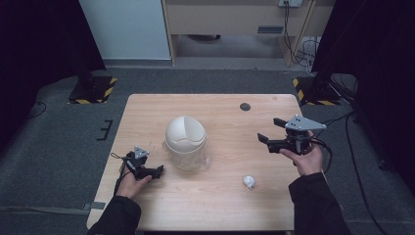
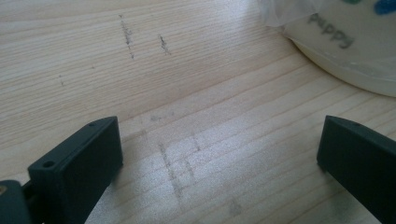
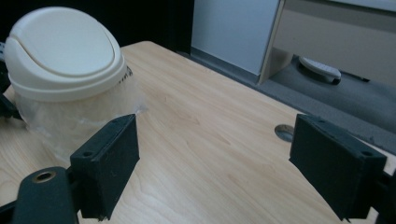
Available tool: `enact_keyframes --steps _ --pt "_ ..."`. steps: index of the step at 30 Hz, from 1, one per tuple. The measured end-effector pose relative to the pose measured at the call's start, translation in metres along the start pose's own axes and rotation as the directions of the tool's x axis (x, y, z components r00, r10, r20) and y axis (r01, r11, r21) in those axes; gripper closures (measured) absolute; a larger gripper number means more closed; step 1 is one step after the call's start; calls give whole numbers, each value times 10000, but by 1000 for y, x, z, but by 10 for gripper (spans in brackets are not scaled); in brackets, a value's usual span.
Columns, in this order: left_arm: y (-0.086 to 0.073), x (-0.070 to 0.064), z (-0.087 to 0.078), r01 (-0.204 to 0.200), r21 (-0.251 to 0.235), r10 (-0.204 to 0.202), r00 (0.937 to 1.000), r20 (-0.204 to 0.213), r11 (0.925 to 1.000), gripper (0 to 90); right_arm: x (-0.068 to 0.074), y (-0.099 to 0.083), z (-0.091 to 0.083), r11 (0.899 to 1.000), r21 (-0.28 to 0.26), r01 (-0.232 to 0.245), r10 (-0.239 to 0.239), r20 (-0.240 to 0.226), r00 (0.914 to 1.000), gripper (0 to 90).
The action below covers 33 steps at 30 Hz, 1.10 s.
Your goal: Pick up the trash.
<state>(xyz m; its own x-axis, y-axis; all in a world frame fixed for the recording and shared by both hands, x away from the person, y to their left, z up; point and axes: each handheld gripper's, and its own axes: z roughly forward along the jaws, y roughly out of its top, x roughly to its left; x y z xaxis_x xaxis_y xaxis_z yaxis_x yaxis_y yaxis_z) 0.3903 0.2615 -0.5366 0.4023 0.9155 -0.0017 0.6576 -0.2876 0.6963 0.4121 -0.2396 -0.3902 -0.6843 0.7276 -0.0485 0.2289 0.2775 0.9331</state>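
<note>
The cream bin (image 1: pixel 185 142), domed lid on and plastic liner showing, sits mid-table (image 1: pixel 220 205). A crumpled paper ball (image 1: pixel 249 182) lies near the front right. The left gripper (image 1: pixel 155 172) rests low just beside the bin, jaws spread and empty; the right gripper (image 1: pixel 270 132) hovers well apart, jaws wide, empty.

Bare wooden tabletop (image 1: pixel 230 205) lies between the wide-apart jaws of the left gripper (image 1: pixel 157 171), with nothing between them. Just ahead and to its right stands the cream swing-lid bin (image 1: pixel 185 142), lined with a clear plastic bag (image 3: pixel 70 123), which blocks forward travel. The right gripper (image 1: pixel 269 131), jaws apart and raised, has open tabletop between itself and the bin. A crumpled paper ball (image 1: pixel 249 182) lies near, below and to its left.
</note>
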Motion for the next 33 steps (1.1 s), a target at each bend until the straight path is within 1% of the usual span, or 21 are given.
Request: enact_keyframes --steps 5,14,20,28,33 --pt "0 0 0 -2 0 2 10000 0 10000 0 4 13 6 9996 -281 64 -69 -186 9998 157" --pt "0 0 0 -2 0 2 10000 -1 10000 0 12 37 16 9986 -441 304 -326 -496 9982 159" --pt "0 0 0 -1 0 1 10000 1 10000 0 18 53 24 9968 -515 613 -651 -752 9950 160" --pt "0 0 0 -1 1 1 10000 0 10000 0 27 69 34 9948 -697 741 -809 -1008 9916 161" --pt "0 0 0 -2 1 2 10000 0 10000 0 33 79 41 9929 -745 928 -1014 -1226 9873 161"
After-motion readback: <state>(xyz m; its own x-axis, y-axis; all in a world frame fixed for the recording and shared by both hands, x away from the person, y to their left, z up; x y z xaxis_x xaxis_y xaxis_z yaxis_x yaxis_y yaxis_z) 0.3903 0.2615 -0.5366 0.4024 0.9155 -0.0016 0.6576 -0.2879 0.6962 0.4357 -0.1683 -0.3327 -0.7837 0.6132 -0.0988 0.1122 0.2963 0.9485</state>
